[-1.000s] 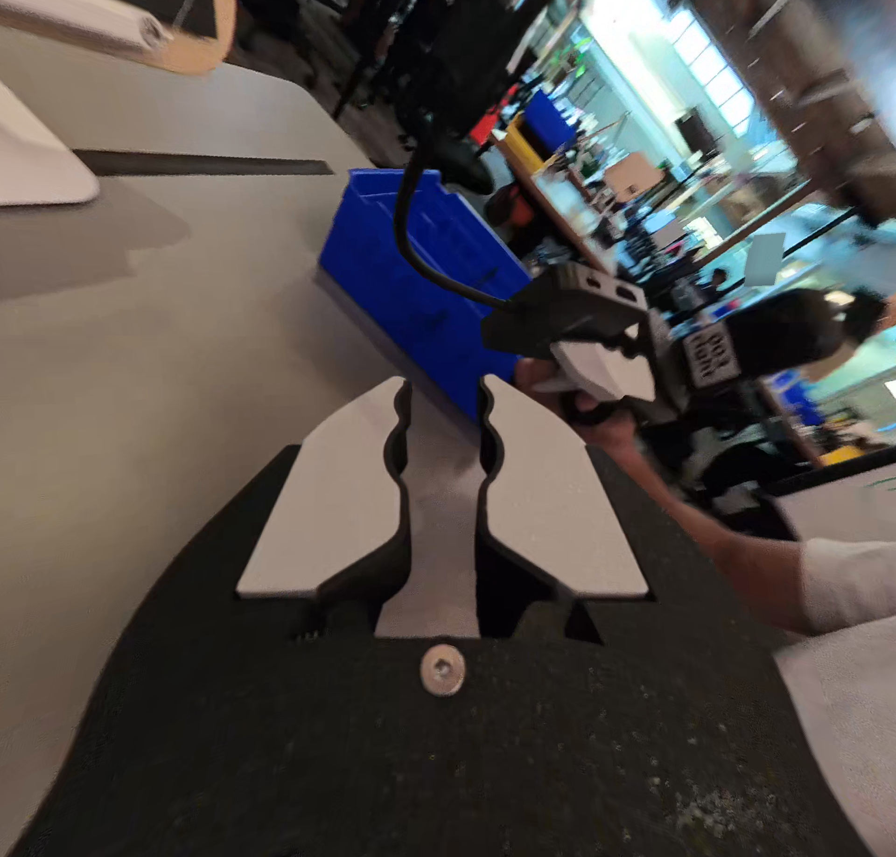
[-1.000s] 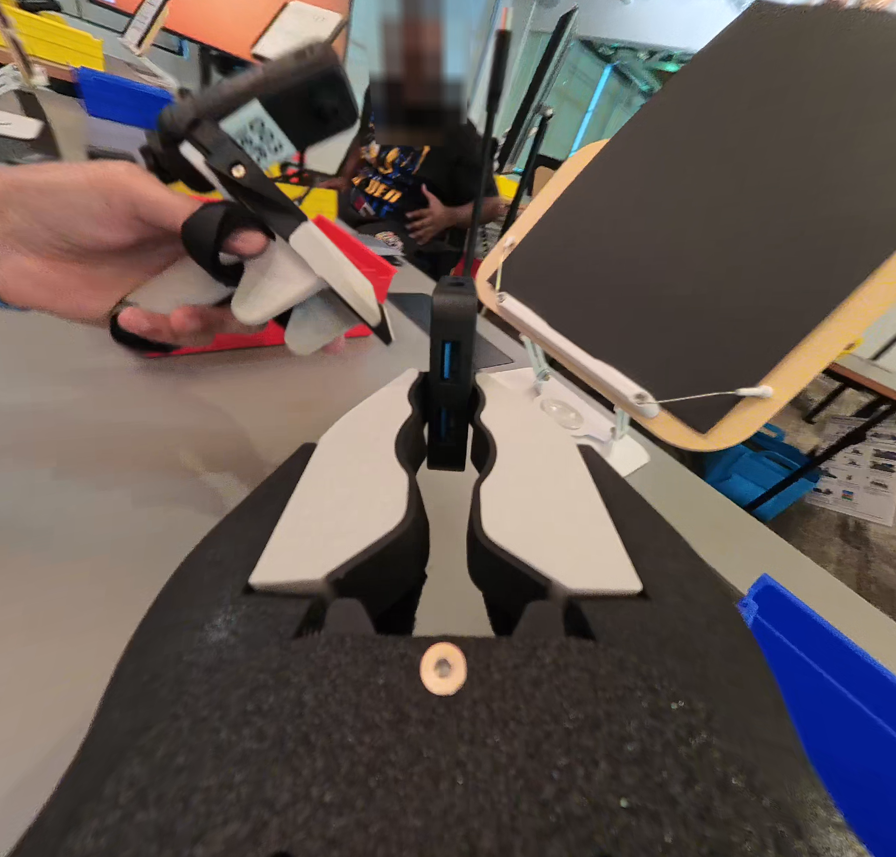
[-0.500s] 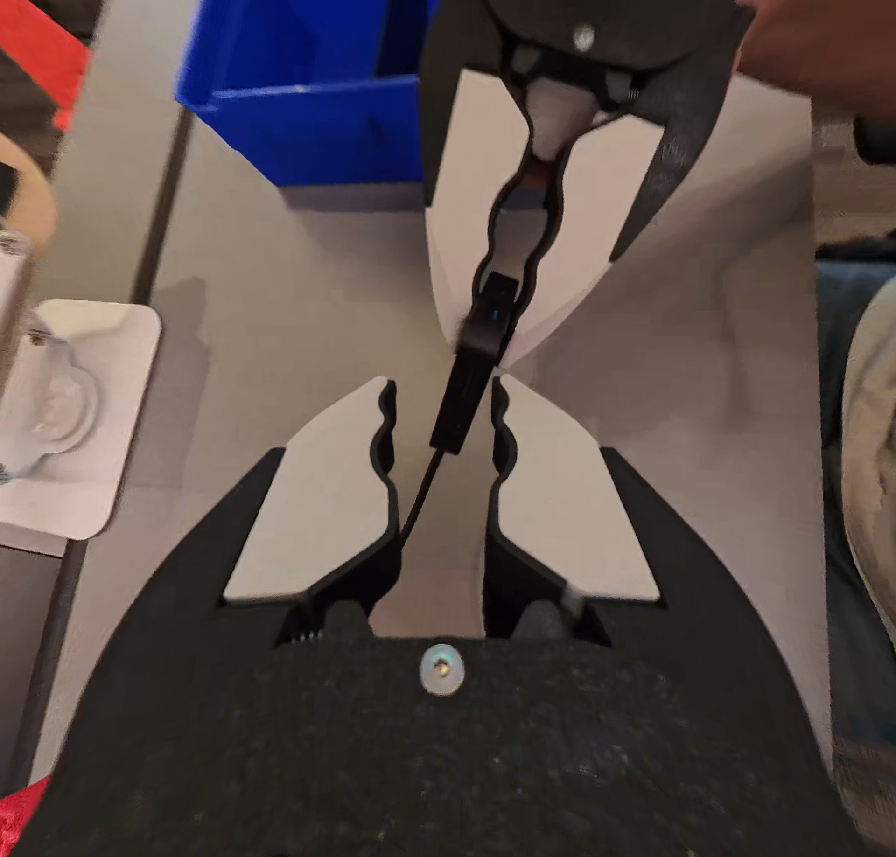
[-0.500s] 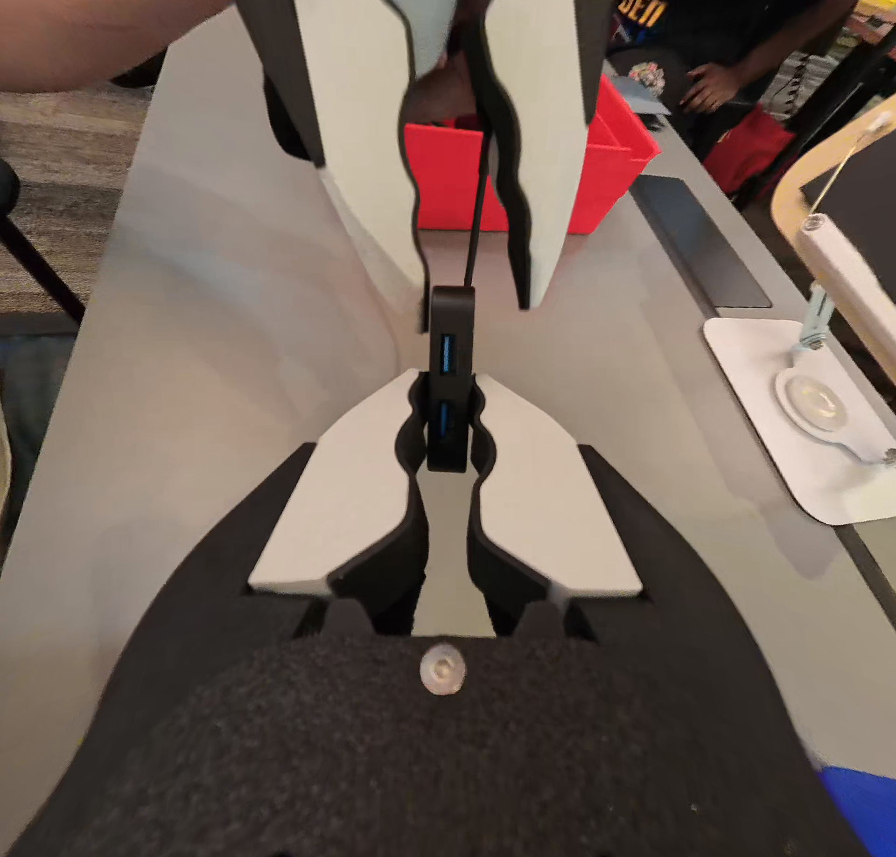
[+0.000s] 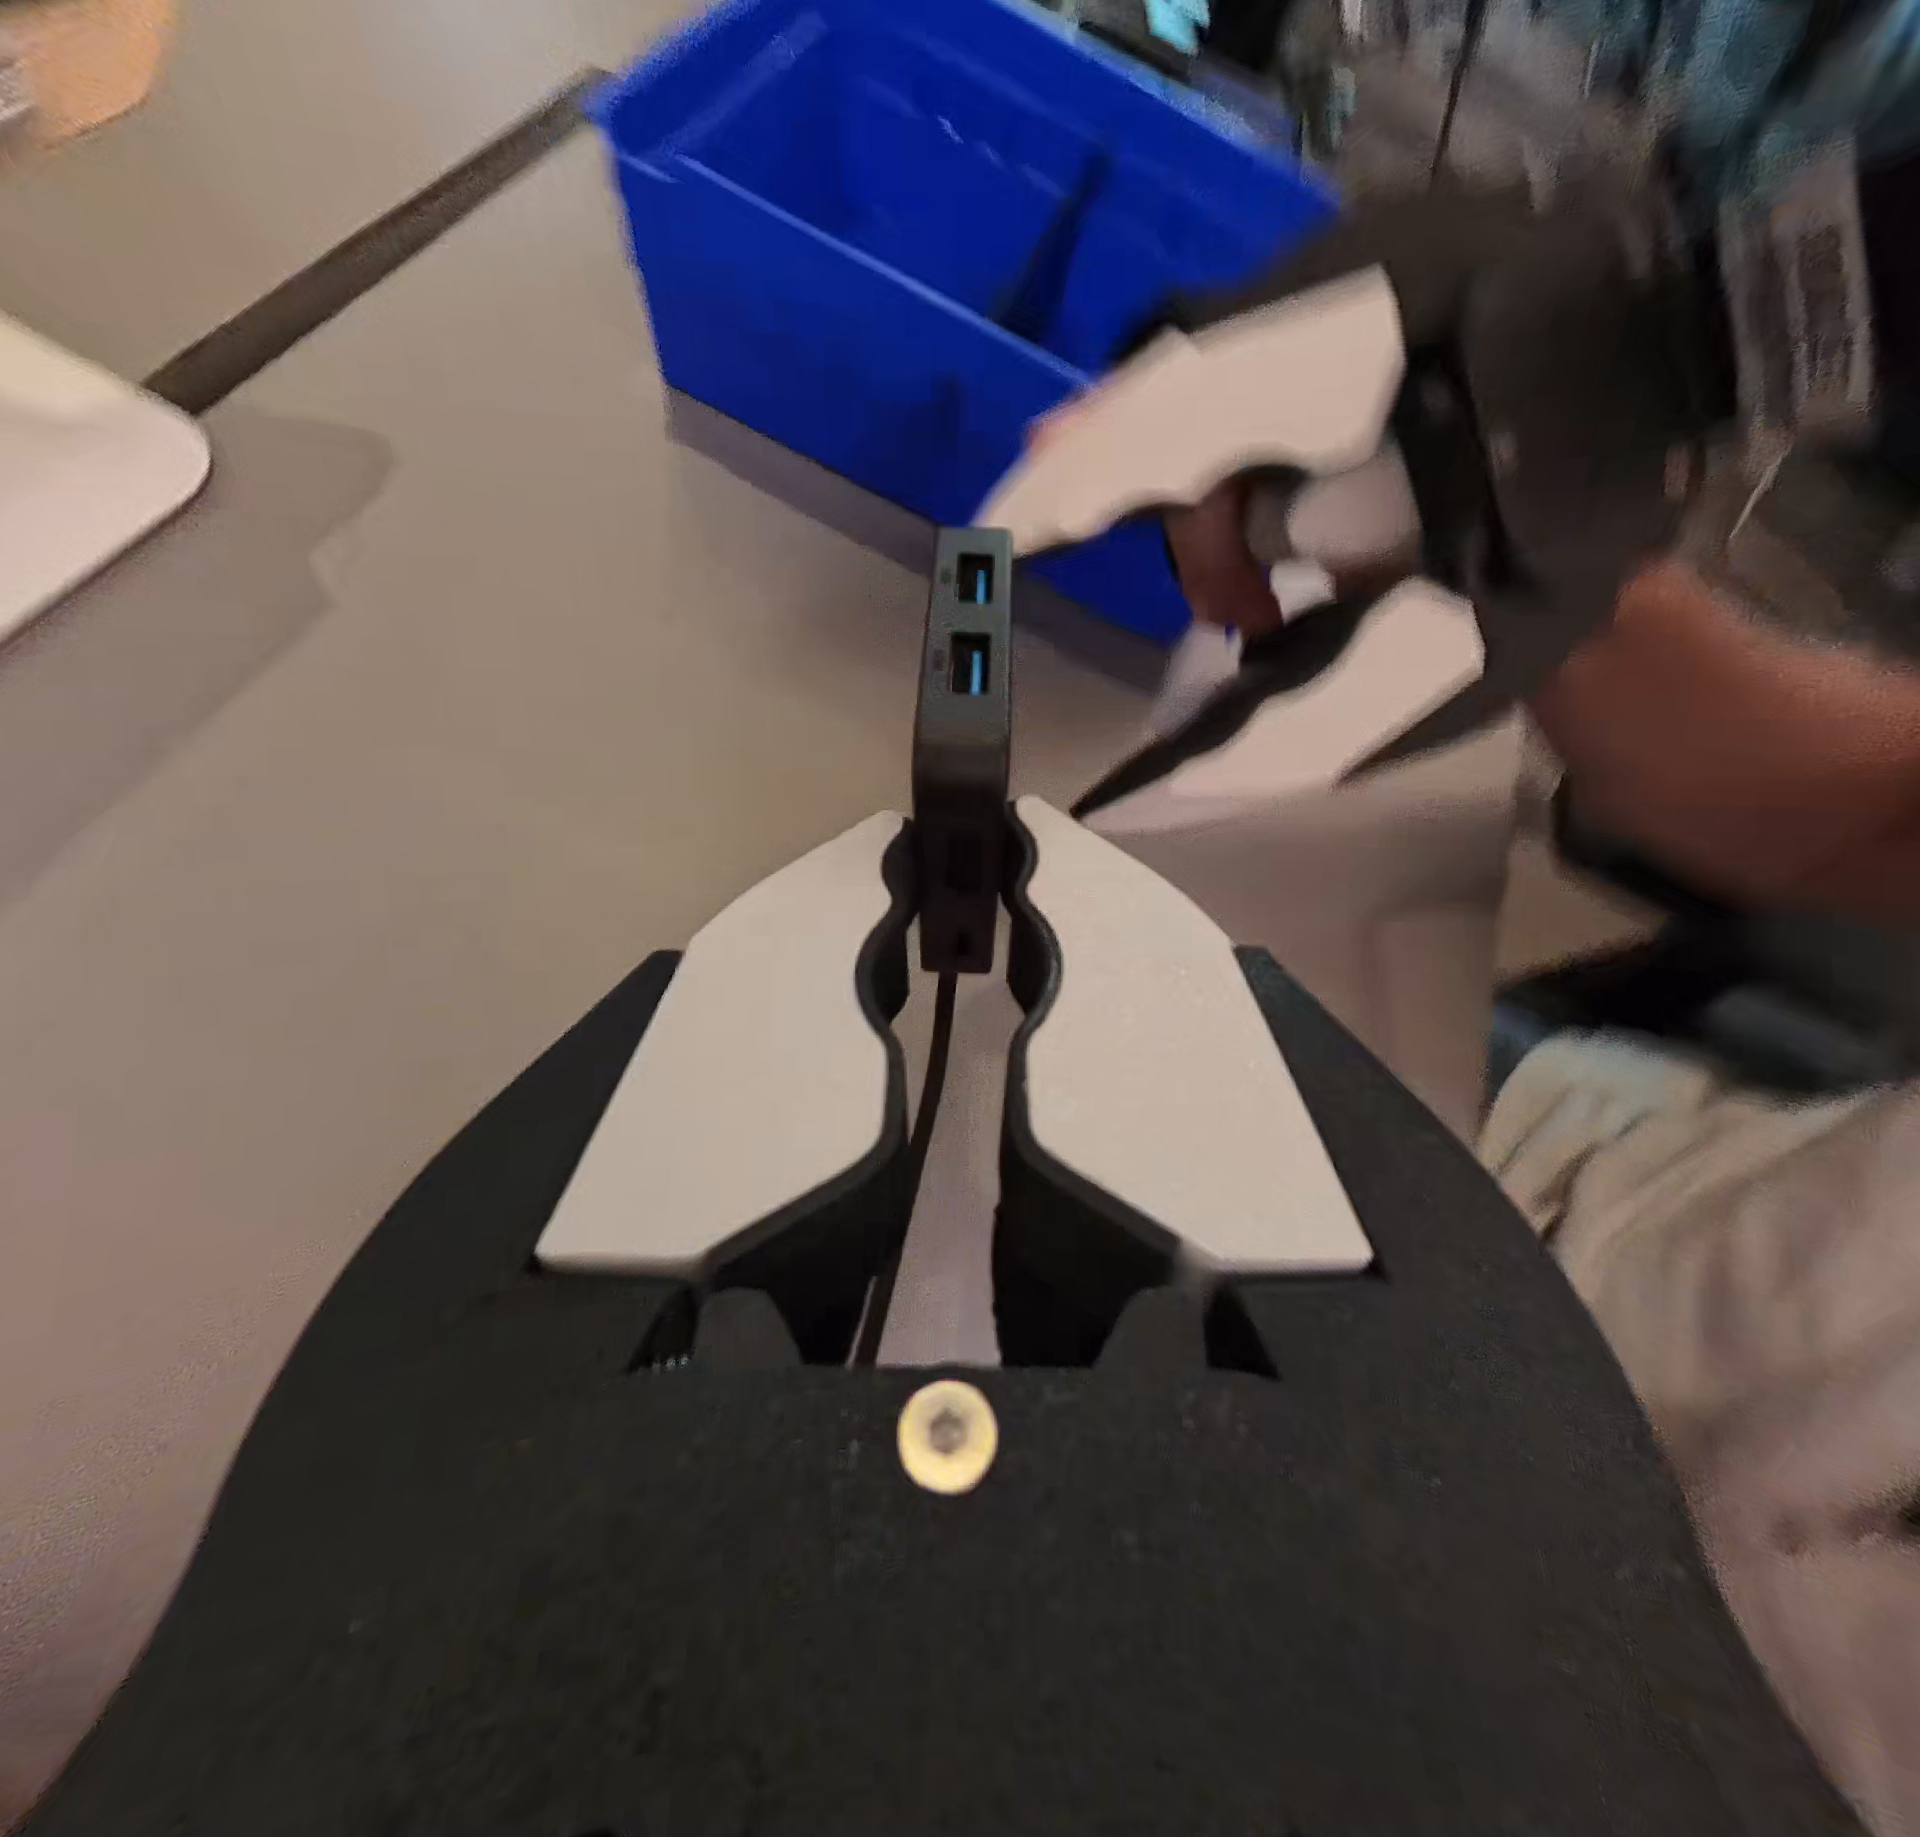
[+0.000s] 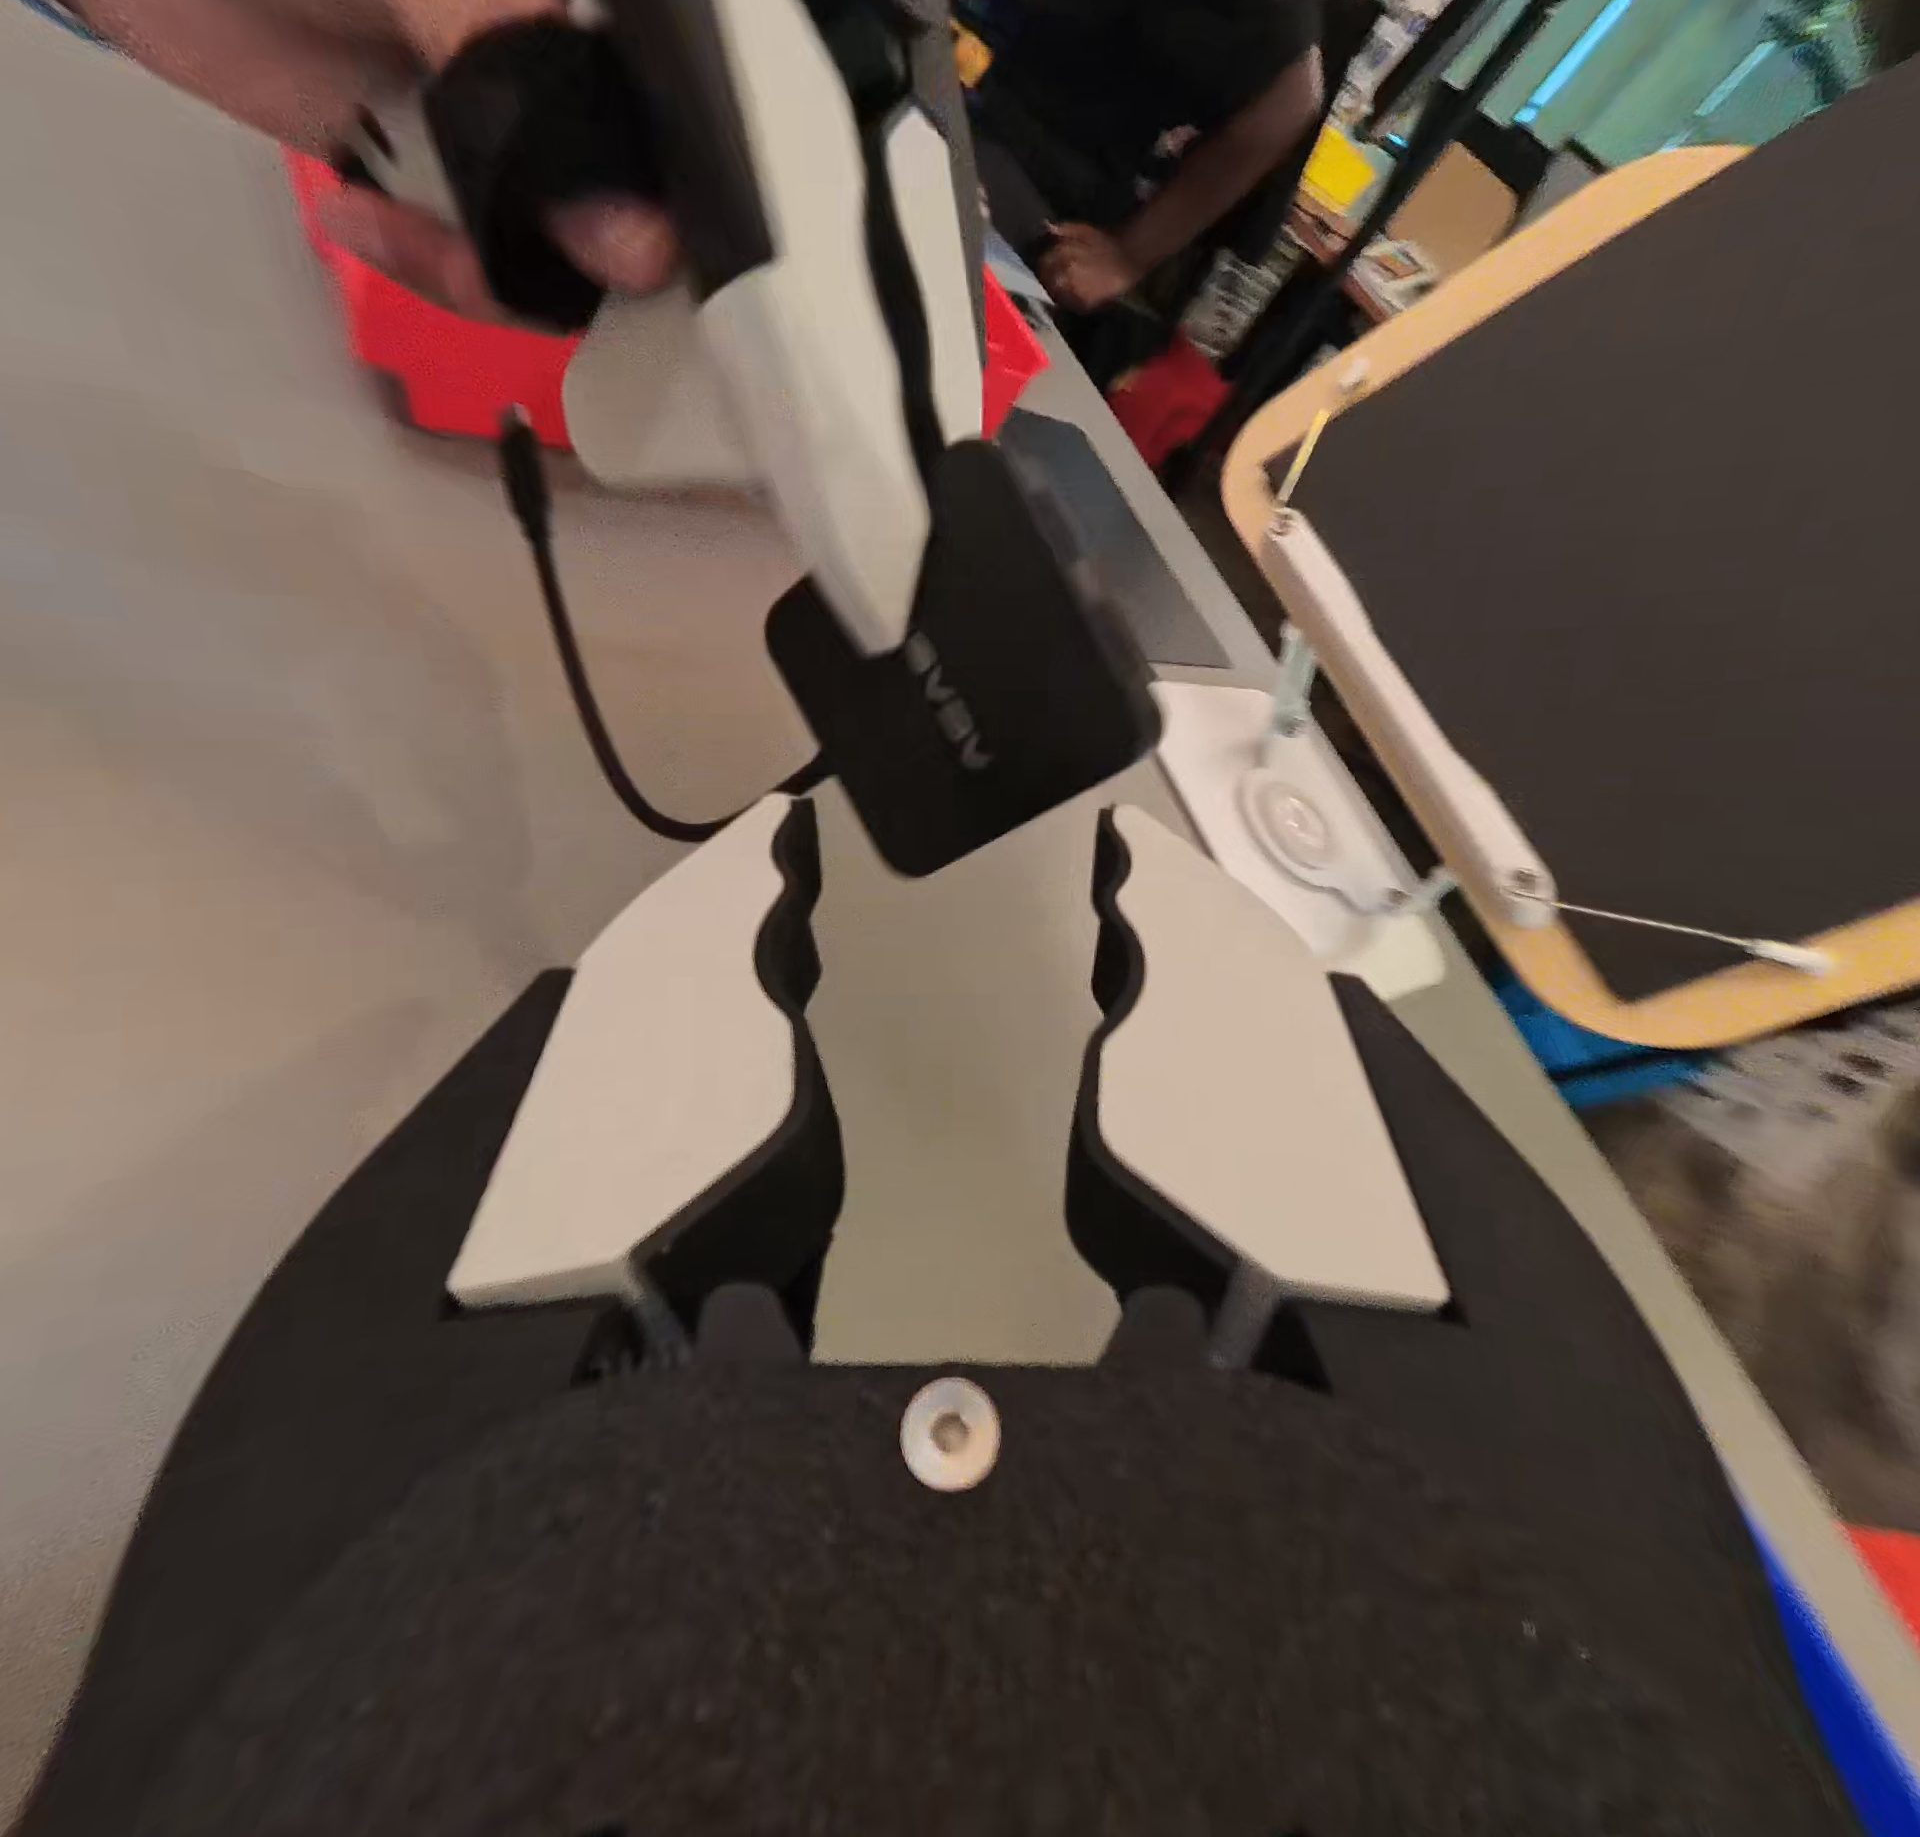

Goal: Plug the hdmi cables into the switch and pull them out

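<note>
Left tongs (image 5: 958, 826): closed on the switch (image 5: 964, 707), which is clamped between the two tips at its cable end. The switch is a flat black box; it stands edge-on in the left wrist view, projecting forward past the tips, with two blue ports on the visible edge. Its cable (image 5: 914, 1143) runs back between the fingers toward the tong body. In the right wrist view the same switch (image 6: 966, 686) shows its broad face, tilted, held above the tabletop (image 6: 208, 748), and the cable (image 6: 582, 665) loops out to the left and ends in a free plug.

Right tongs (image 6: 954, 831): apart, with a wide gap between the fingers and nothing in the gap. The lower corner of the switch hangs just ahead of the tips; contact cannot be determined. In the left wrist view the right tongs (image 5: 1195, 582) appear blurred, to the right of the switch, fingers spread.

Surroundings: a blue bin (image 5: 883, 260) stands on the tabletop beyond the switch. A red bin (image 6: 436, 353) lies behind the left tongs. A dark board with a wooden rim (image 6: 1621, 561) stands on a white base at the right edge of the tabletop.
</note>
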The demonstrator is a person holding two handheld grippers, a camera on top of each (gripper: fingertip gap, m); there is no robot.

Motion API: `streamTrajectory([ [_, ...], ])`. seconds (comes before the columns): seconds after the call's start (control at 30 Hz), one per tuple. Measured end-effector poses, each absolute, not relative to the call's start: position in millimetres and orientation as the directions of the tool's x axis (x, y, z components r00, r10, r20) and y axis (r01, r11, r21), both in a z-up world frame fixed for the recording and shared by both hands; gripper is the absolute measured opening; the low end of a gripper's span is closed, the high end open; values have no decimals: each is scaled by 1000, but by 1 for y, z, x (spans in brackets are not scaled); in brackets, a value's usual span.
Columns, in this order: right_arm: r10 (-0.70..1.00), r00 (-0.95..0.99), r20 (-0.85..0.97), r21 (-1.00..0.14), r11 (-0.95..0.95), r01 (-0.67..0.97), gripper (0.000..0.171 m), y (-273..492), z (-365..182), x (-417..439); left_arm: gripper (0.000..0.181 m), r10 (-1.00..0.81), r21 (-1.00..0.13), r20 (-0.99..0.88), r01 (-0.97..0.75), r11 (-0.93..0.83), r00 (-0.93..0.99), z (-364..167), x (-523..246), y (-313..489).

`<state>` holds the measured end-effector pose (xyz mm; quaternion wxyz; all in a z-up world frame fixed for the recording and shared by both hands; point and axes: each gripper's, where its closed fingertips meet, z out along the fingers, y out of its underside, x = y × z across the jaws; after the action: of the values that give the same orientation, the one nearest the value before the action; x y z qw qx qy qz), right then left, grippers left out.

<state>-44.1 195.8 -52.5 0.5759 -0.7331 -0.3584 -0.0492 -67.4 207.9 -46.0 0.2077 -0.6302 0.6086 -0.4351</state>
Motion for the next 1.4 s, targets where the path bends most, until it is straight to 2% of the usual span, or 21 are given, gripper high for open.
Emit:
streamTrajectory([
  [0.07, 375, 726, 577, -768, -54, 638, 51, 202, -47, -41, 14, -872, -747, 488, -537, -392, -41, -40, -63, 219],
  [0.13, 300, 699, 649, -727, -26, 686, 49, 206, -42, -42, 14, -758, -656, 652, -495, -569, 8, -38, -60, 226],
  [0.23, 256, 638, 726, -653, -33, 756, 57, 210, -46, -47, 14, -576, -502, 817, -463, -731, 22, -42, -56, 224],
  [0.33, 240, 579, 779, -588, -38, 808, 56, 212, -53, -53, 14, -413, -359, 911, -450, -818, 22, -49, -51, 216],
  [0.47, 150, 434, 888, -429, -67, 901, 43, 213, -54, -43, 14, -265, -235, 964, -427, -873, 13, -55, -48, 210],
  [0.53, 153, 397, 905, -388, -82, 918, 37, 213, -59, -40, 15, -218, -193, 976, -431, -881, 8, -55, -48, 206],
  [0.67, 207, 382, 901, -372, -89, 924, 42, 214, -69, -41, 14, -248, -207, 968, -436, -876, 39, -59, -48, 205],
  [0.8, 211, 303, 929, -289, -94, 953, 50, 211, -73, -40, 14, -205, -186, 979, -369, -911, 12, -49, -51, 228],
  [1.07, 181, 506, 843, -515, 5, 857, 63, 194, -39, -14, 13, -91, -97, 995, -374, -923, -34, -49, -72, 234],
  [1.23, 178, 628, 757, -646, 69, 760, 58, 182, -14, -4, 14, -103, -105, 994, -360, -927, -25, -50, -81, 237],
  [1.27, 188, 594, 782, -611, 44, 791, 59, 183, -19, -3, 14, -91, -97, 995, -365, -926, -34, -48, -82, 235],
  [1.37, 153, 403, 903, -407, -5, 914, 61, 191, -36, -7, 13, -64, -86, 996, -427, -900, -64, -40, -79, 213],
  [1.4, 165, 374, 912, -382, 16, 924, 61, 192, -41, -16, 13, -59, -85, 996, -453, -887, -71, -38, -77, 203],
])
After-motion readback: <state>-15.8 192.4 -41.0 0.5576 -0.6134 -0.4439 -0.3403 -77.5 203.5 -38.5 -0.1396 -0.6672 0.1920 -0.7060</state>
